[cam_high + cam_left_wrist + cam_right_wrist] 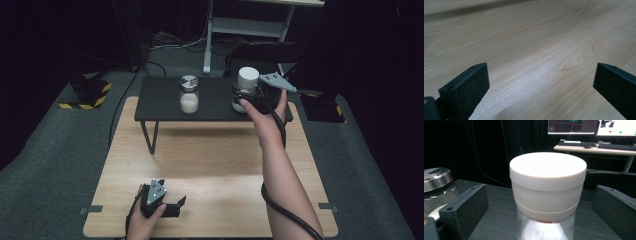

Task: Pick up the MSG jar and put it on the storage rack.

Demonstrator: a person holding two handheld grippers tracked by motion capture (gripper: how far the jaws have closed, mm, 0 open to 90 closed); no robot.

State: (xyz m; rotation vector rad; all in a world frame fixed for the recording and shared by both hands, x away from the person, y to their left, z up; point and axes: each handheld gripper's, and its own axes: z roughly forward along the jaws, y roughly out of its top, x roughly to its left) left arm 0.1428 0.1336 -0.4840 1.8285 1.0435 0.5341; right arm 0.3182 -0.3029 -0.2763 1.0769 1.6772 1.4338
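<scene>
The right claw (541, 205) is seen released, its two black jaws spread wide at the lower left and lower right of the right gripper view, no pad pressed on anything. Between them, clear of both pads, the white-lidded jar (547, 195) is found upright at the centre of the frame, its clear glass body below the lid. In the high view the same jar (246, 82) is placed at the right of the low black shelf (160, 100), touching nothing but that shelf. A second jar with a metal lid (189, 94) is set well apart toward the left. The left claw (176, 206) is held released over the wooden desk (210, 160) at lower left.
</scene>
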